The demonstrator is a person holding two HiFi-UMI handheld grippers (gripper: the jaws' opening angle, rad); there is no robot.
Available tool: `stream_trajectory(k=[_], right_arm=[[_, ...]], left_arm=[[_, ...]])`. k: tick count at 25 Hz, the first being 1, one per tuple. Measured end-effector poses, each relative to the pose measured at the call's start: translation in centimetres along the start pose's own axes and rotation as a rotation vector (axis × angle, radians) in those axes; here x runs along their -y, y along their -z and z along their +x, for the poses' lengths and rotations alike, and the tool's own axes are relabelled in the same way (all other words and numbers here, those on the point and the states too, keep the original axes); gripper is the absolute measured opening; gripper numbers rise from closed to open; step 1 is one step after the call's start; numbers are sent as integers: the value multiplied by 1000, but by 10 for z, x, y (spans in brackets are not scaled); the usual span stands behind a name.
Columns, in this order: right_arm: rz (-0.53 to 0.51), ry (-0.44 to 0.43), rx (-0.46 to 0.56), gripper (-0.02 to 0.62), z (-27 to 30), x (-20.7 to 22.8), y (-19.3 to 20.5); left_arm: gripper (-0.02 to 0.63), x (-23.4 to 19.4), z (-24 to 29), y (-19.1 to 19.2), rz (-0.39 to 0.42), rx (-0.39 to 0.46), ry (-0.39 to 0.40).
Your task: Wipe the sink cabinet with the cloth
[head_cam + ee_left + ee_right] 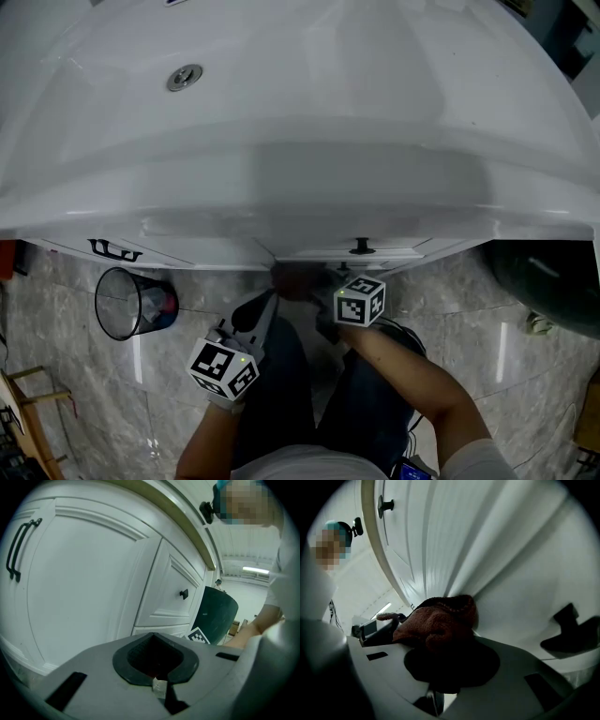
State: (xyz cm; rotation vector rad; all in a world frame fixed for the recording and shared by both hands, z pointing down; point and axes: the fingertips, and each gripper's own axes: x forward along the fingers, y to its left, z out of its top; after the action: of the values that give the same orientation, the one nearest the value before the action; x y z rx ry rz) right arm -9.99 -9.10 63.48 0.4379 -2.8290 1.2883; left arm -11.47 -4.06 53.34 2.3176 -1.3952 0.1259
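**Spotter:** What is your left doing?

**Me:** I'm holding my left gripper [270, 300] low in front of the sink cabinet [79, 583]. The forearm is angling up towards it, and the jaws are pressing together on nothing.

**Spotter:** And the right?

**Me:** My right gripper [450, 663] is reaching in with the elbow bent. It's pinching the cloth [436, 623], which is bunching against the white panel near the knob [384, 503].

**Spotter:** And from above?

**Me:** The sink [281, 94] rim is covering most of the cabinet front. The cloth is sitting in shadow, so I'm not making out exactly where it's touching.

cloth [440, 620]: nubbly knit | sink cabinet [84, 597]: smooth painted | floor [525, 375]: glossy stone
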Motion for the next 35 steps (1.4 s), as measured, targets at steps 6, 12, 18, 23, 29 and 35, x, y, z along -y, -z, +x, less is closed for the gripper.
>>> stream_trajectory(k=[6, 12, 18, 23, 29, 35], right_arm=[[243, 39, 47, 77, -28, 17, -10], [424, 23, 122, 77, -54, 24, -23], [487, 31, 183, 77, -88, 28, -34], [438, 146, 216, 77, -125, 53, -43], [307, 312, 154, 77, -158, 80, -40], [92, 475, 54, 78, -170, 98, -38]], left_arm=[[9, 5, 9, 2, 14, -12, -4], [9, 10, 23, 8, -3, -26, 15], [9, 16, 37, 13, 61, -65, 3], [9, 16, 50, 21, 56, -85, 9], [11, 8, 59, 21, 117, -120, -5], [11, 52, 89, 21, 259, -152, 15]])
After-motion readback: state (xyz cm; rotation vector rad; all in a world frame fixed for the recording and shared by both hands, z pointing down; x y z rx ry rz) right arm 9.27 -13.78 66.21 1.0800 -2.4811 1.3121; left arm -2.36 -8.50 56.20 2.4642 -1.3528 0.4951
